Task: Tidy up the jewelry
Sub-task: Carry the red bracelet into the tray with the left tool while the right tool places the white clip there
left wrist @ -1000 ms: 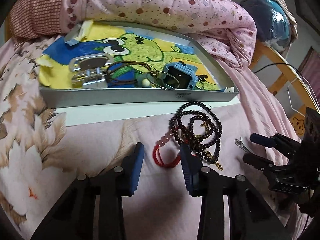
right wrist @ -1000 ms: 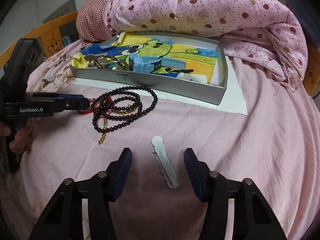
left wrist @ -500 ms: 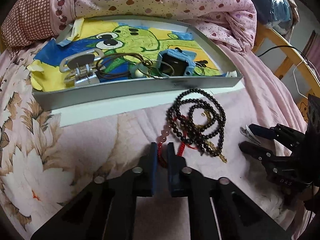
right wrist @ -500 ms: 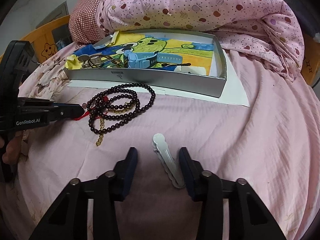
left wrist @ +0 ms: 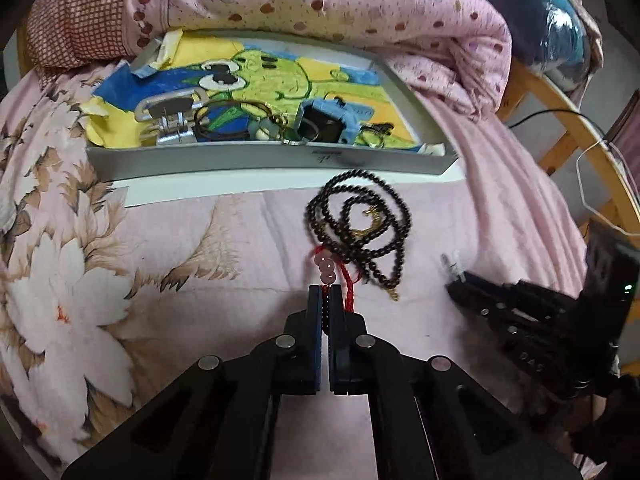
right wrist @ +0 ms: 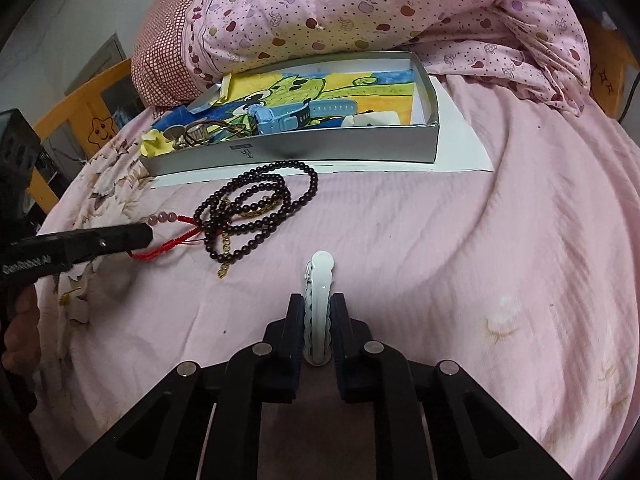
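Lying on a soft pink bed sheet [right wrist: 460,248], a tangled strand of round dark beads [left wrist: 360,224] trails a red braided cord bracelet [left wrist: 347,280] with three pale pink beads. The left claw [left wrist: 325,304] is pinched tight on that bracelet. The right claw [right wrist: 317,320] is closing narrowly, its pads against a smooth white scalloped hair clip [right wrist: 318,292]. Behind, one shallow grey cardboard box [right wrist: 340,148] lined with a frog drawing holds a blue watch [right wrist: 288,118], a metal clasp [left wrist: 168,116] and thin looped cords.
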A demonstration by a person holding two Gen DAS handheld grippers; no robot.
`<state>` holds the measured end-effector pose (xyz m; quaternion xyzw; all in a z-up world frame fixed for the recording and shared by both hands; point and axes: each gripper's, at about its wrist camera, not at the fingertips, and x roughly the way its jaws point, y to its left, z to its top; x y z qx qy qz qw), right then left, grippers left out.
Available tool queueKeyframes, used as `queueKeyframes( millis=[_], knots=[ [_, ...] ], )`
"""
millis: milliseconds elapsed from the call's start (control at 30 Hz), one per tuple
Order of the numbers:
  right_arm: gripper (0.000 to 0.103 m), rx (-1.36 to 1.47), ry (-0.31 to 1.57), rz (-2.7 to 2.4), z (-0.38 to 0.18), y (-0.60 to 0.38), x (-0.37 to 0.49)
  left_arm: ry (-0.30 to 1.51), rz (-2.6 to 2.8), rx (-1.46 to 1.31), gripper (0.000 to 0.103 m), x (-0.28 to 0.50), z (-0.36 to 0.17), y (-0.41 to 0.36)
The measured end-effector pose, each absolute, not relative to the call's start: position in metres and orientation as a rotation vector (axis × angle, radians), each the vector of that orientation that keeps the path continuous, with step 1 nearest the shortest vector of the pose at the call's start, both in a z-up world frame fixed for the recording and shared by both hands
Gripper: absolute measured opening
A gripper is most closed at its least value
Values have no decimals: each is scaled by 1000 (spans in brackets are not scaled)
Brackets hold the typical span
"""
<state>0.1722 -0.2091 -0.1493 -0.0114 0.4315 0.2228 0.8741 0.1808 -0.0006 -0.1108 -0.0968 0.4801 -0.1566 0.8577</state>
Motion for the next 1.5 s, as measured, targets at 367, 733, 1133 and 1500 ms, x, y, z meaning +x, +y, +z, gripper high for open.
queueKeyframes(
  millis=[367,733,1133,1500],
  knots=[
    [13,-35,854,532,-129,-196,155,903,-412,-321,0,172,-72,0],
    [13,-93,744,574,-85,-180,196,729,-329,-374,0,196,-50,30],
    [13,-58,776,498,-80,-159,276,722,-240,-341,0,252,-68,62],
    [13,-46,832,474,-113,-146,287,800,-220,-258,0,272,-99,62]
  ],
)
